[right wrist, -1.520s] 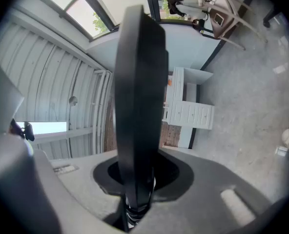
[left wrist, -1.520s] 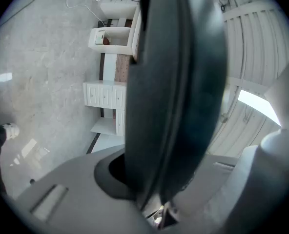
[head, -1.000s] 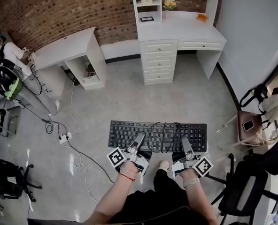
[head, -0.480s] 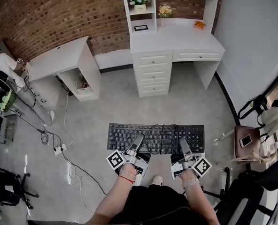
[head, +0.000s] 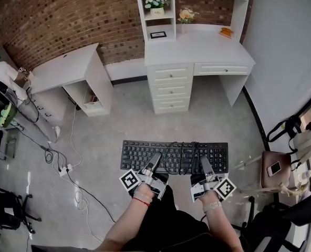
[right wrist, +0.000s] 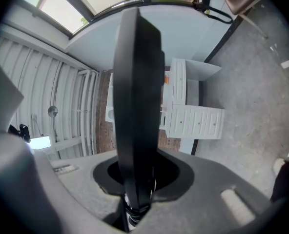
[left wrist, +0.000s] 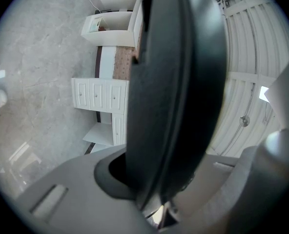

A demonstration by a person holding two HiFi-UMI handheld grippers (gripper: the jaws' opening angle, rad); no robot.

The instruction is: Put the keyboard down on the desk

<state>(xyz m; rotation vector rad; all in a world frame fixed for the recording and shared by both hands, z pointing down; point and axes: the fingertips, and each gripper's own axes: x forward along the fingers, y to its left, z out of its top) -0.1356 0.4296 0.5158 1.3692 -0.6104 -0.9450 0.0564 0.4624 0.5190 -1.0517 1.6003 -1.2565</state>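
- You hold the black keyboard (head: 175,157) flat in front of you, keys up, over the grey floor (head: 213,114). It is well apart from the white surface (head: 197,49) with drawers and a hutch against the brick wall ahead.
- Your left tongs (head: 154,160) are clamped on the keyboard's near edge toward its left end. The left gripper view shows the dark body edge-on, pinched between the jaws.
- Your right tongs (head: 204,163) are clamped the same way on the near edge toward the right end, and the right gripper view shows the thin black slab seated deep between those jaws.
- A coiled black cable (head: 183,152) lies loose over the keys between your two grips.
- By my reading you are in the carrying step: nothing is set down yet, and the whole placement remains to be done.
- The next move calls for closing the gap to the white surface with both grips firm and the keyboard level, so the cable does not slide off.
- Then bring it over the front edge, lower it flat onto the bare stretch, clear of the small orange object (head: 226,33) at the back right, and only then let the tongs part.
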